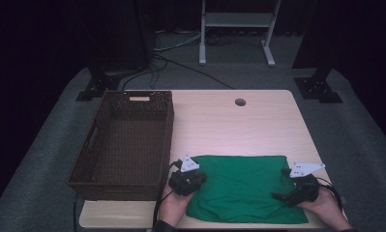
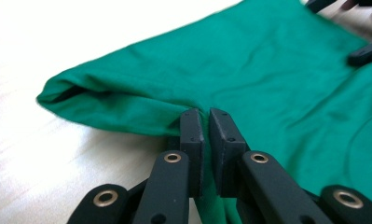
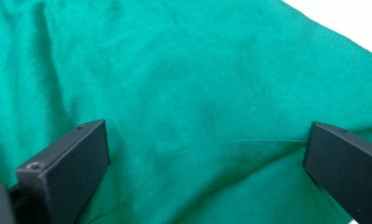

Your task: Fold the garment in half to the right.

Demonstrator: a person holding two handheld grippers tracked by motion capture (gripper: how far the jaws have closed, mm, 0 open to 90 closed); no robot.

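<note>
A folded green cloth (image 1: 241,186) lies flat near the front edge of the table (image 1: 229,125). My left gripper (image 1: 196,180) sits at the cloth's left edge. In the left gripper view that gripper (image 2: 206,114) is shut on a pinched fold of the cloth (image 2: 249,70), with fabric squeezed between the pads. My right gripper (image 1: 280,195) rests at the cloth's right edge and points left. In the right gripper view it (image 3: 207,135) stands open, its jaws wide apart just over the cloth (image 3: 197,70). A hand holds each gripper from the bottom of the high view.
A dark woven basket (image 1: 96,180) stands on the table's left side, close to my left gripper. A round cable hole (image 1: 240,102) sits at the far edge. Behind the table are a white metal frame (image 1: 236,21) and cables on grey carpet.
</note>
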